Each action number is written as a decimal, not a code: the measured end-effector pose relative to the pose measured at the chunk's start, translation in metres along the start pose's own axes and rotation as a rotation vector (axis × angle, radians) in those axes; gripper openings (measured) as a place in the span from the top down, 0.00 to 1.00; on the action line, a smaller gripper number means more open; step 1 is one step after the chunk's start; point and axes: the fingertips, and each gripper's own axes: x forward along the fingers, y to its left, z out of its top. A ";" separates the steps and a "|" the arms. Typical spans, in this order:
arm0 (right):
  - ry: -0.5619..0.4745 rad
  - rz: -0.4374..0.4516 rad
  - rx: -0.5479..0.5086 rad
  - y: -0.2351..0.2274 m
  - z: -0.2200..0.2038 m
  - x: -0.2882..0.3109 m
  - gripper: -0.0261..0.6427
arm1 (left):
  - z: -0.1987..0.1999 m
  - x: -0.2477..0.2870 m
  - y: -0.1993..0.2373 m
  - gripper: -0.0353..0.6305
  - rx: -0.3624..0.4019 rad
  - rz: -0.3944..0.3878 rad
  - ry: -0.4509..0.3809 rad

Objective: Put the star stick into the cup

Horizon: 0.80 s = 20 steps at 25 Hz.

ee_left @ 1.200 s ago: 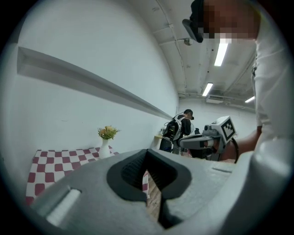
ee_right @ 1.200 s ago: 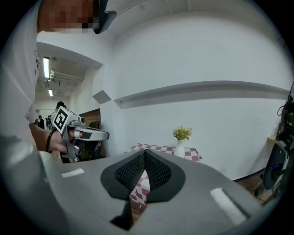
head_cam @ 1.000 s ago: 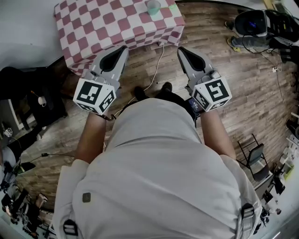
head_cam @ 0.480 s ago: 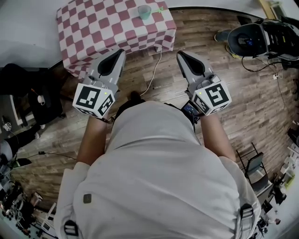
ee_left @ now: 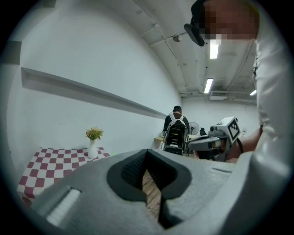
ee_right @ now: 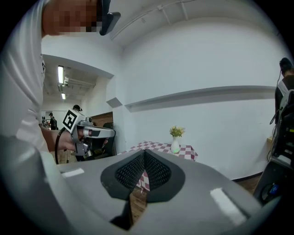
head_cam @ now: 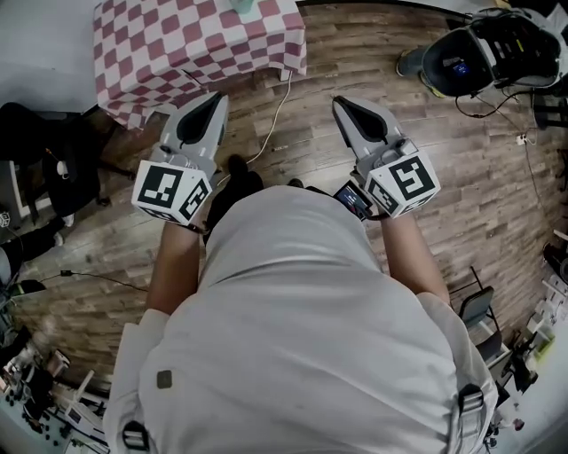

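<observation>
at the top left of head view: checked table (head_cam: 177, 44), red-and-white cloth, standing on the wood floor (head_cam: 311, 62)
left gripper (head_cam: 211, 97): held at waist height, jaws pressed together, tips aimed toward the table, nothing pinched; only a thin slit of floor shows behind the tips
right gripper (head_cam: 343, 103): same height, well apart from the left one, jaws pressed together, nothing pinched
cup (head_cam: 246, 4): pale green, on the table's far part, cut off by the frame's top edge
vase (ee_left: 93, 150): white, yellow flowers, upright on the table
star stick: can't make it out in any view, so position, long axis and heading can't be told
cable (head_cam: 278, 111): white, runs from the table's edge across the floor toward the person
</observation>
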 end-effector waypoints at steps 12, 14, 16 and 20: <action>0.023 0.090 -0.010 0.023 -0.025 -0.054 0.95 | -0.020 -0.042 -0.058 0.94 -0.023 0.083 0.008; 0.026 0.101 -0.017 0.029 -0.025 -0.057 0.95 | -0.020 -0.048 -0.063 0.94 -0.024 0.088 0.005; 0.030 0.112 -0.024 0.035 -0.023 -0.058 0.95 | -0.022 -0.052 -0.066 0.94 -0.025 0.091 0.003; 0.040 0.114 -0.029 0.039 -0.025 -0.061 0.95 | -0.025 -0.055 -0.070 0.94 -0.028 0.082 0.004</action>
